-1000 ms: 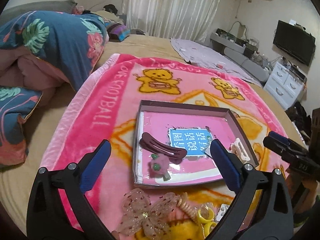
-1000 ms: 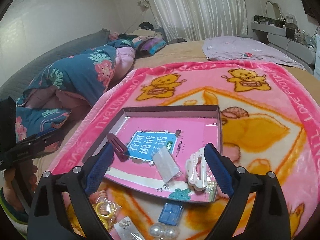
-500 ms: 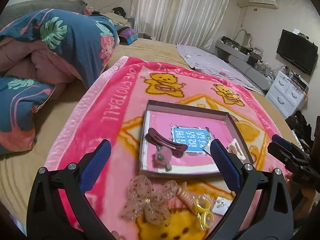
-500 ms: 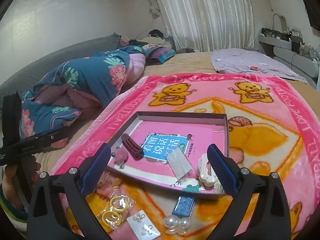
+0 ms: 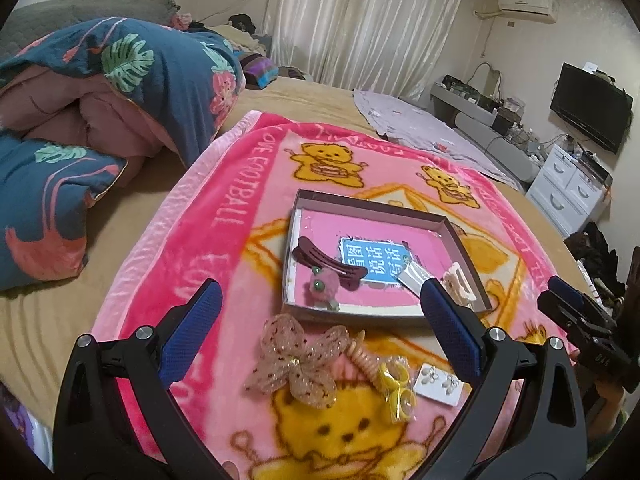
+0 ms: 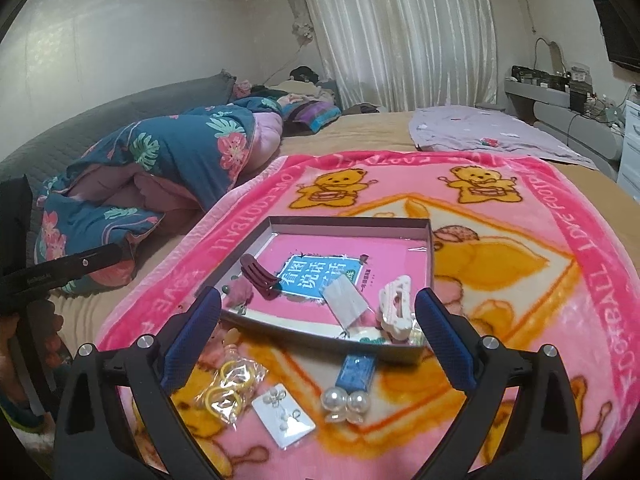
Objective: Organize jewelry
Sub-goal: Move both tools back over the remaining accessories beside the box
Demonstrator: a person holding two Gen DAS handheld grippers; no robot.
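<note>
A shallow box lid (image 5: 372,204) (image 6: 348,222) lies on the pink bear blanket (image 5: 224,200). Inside it are a dark red hair clip (image 5: 328,262) (image 6: 260,276), a pink fuzzy hair piece (image 5: 322,286), a small clear packet (image 6: 346,302) and a white claw clip (image 6: 396,308). In front of the lid lie a sheer pink bow (image 5: 298,362), a bag of yellow hair ties (image 5: 396,386) (image 6: 230,386), an earring card (image 6: 284,414), pearl earrings (image 6: 346,404) and a blue packet (image 6: 356,372). My left gripper (image 5: 320,332) and right gripper (image 6: 320,336) both hang open above these loose pieces, holding nothing.
A folded floral quilt (image 5: 100,120) lies to the left on the tan bed. A lilac cloth (image 6: 488,136) is spread at the far end. White drawers (image 5: 572,188) and a television (image 5: 590,106) stand along the right wall, curtains behind.
Both grippers have drawn back and up from the box lid, so the loose pieces in front of it have come into view. The right jaws widened slightly.
</note>
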